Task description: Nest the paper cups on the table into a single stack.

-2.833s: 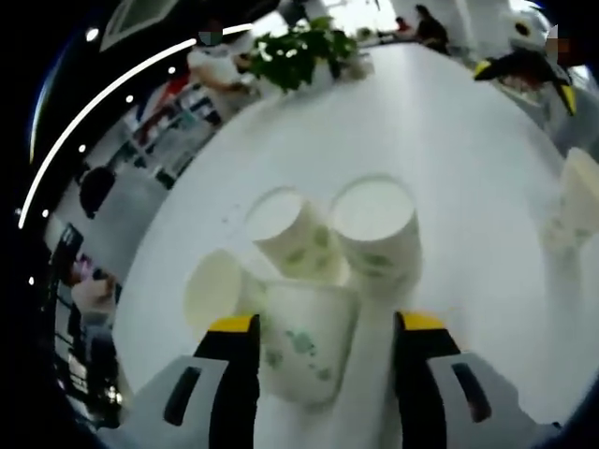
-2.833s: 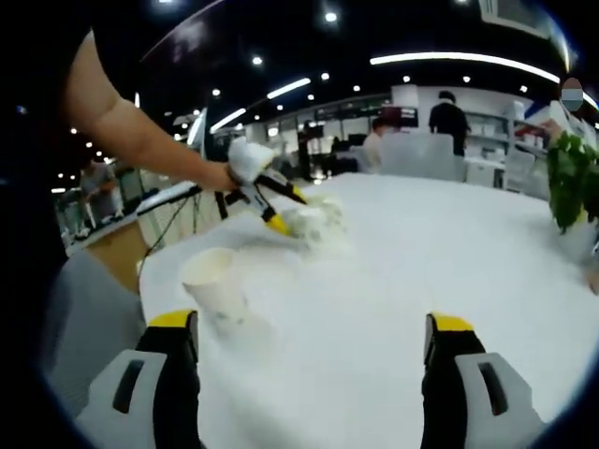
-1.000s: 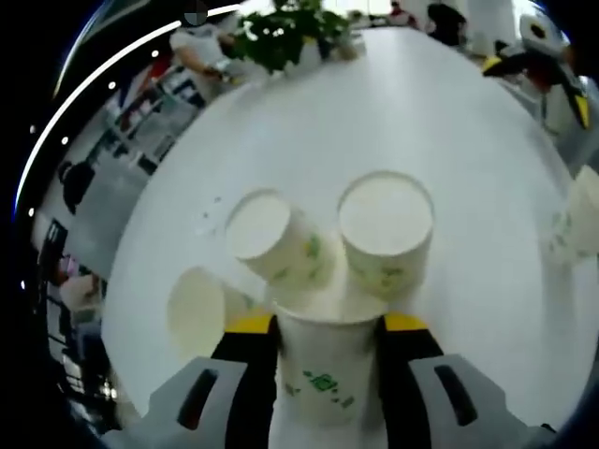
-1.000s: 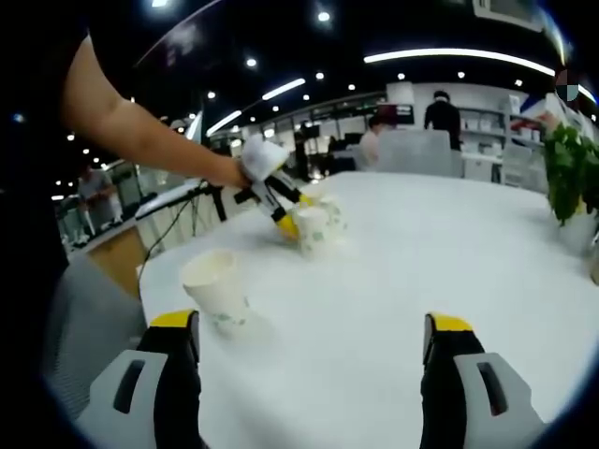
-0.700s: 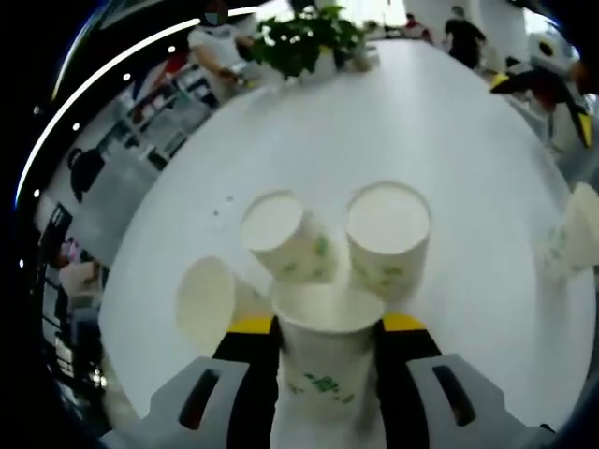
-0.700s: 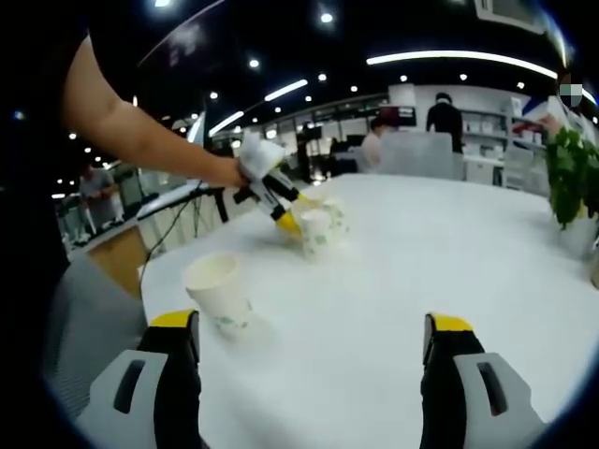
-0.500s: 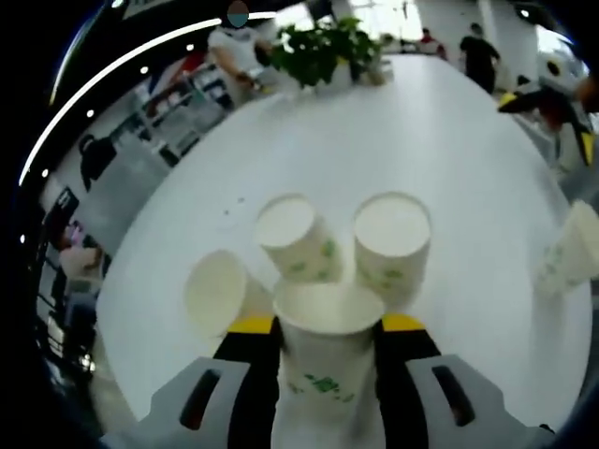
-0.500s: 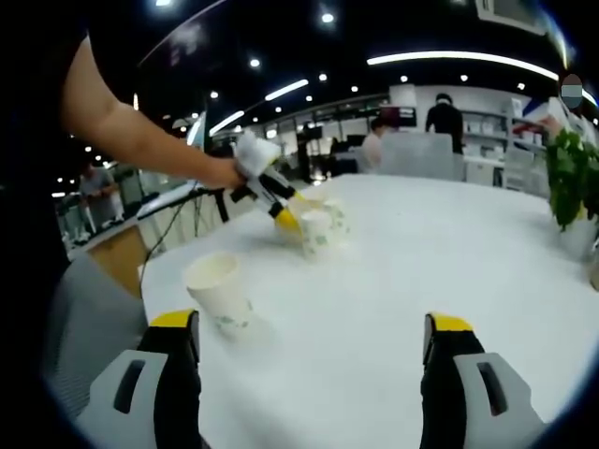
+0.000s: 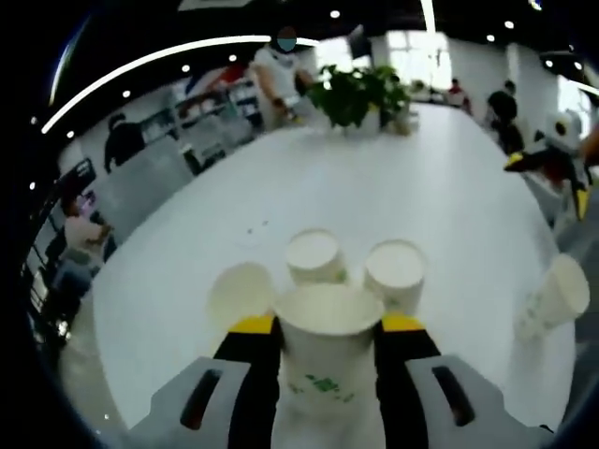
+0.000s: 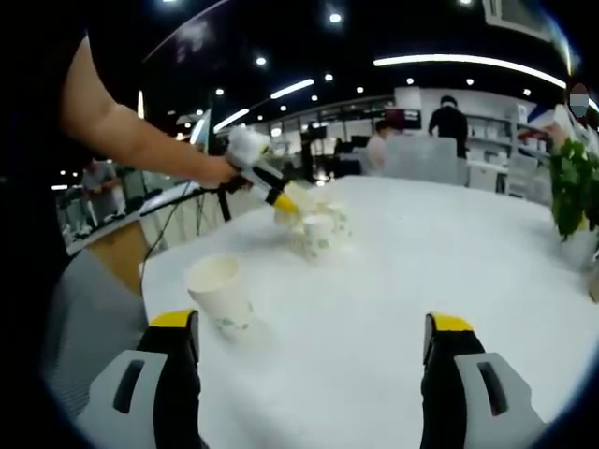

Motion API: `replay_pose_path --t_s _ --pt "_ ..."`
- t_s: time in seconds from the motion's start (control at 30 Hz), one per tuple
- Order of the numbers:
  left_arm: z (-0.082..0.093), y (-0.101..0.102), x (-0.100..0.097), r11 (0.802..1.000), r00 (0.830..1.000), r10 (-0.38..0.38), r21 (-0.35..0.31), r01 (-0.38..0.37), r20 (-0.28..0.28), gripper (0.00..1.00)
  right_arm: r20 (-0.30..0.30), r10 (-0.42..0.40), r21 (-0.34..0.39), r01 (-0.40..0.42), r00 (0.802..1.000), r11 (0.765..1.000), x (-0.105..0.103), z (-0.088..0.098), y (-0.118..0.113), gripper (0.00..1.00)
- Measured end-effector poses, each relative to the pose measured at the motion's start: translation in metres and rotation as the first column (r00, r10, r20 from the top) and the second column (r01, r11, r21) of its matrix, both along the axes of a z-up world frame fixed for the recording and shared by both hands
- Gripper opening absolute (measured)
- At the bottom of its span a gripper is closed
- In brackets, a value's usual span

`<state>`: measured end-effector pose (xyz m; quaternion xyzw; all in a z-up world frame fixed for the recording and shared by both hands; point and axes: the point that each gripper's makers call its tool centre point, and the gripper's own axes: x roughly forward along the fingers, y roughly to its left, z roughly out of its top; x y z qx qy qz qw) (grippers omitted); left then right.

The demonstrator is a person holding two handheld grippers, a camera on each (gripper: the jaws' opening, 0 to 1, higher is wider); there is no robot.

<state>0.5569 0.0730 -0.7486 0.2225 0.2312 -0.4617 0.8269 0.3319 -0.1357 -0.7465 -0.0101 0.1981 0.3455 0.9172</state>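
One paper cup (image 9: pixel 329 360) sits upright between the jaws of the left gripper (image 9: pixel 328 329), pinched by its sides just under the rim and lifted off the white table (image 9: pixel 449 196), mouth up, which looks like the way to carry it over and drop it into another cup. Directly beyond it three more cups stand close together on the table: a left cup (image 9: pixel 241 295), a middle cup (image 9: pixel 315 257) and a right cup (image 9: pixel 394 272), all mouth up and ready to receive it; any one could serve as the base of the stack. A fifth cup (image 9: pixel 554 296) stands well apart, off toward the far right edge, and in the right gripper view it sits nearest (image 10: pixel 218 292).

That right gripper (image 10: pixel 314 329) hangs above the table with its jaws spread wide and nothing in them, near the lone cup, probably waiting its turn. From there the left gripper (image 10: pixel 281 200) shows above the cluster. A potted plant (image 9: pixel 357 93) stands at the far end.
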Motion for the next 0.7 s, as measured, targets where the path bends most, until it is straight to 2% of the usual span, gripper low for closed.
replay_pose_path --t_s 0.07,0.23,0.37,0.5,0.7 --pt "0.008 -0.003 0.000 0.998 1.000 0.019 -0.064 -0.019 -0.007 0.38 -0.002 -0.005 0.003 0.005 1.000 1.000 0.001 0.000 -0.001 1.00" --pt "0.017 -0.002 -0.003 0.995 1.000 0.028 -0.096 -0.028 0.001 0.38 -0.002 0.006 -0.021 -0.006 1.000 1.000 0.001 -0.004 -0.002 1.00" --pt "0.028 -0.003 -0.005 0.987 0.999 0.044 -0.152 -0.043 0.002 0.38 -0.010 0.008 -0.022 -0.008 1.000 1.000 0.000 -0.007 -0.004 1.00" --pt "0.042 -0.002 -0.002 0.967 0.997 0.082 -0.240 -0.081 -0.006 0.38 -0.015 0.008 -0.044 -0.008 1.000 0.999 -0.001 -0.010 -0.007 1.00" --pt "0.058 -0.005 -0.003 0.948 0.996 0.092 -0.306 -0.083 0.015 0.38 0.006 0.006 -0.043 -0.005 1.000 0.999 -0.002 -0.011 -0.010 1.00"
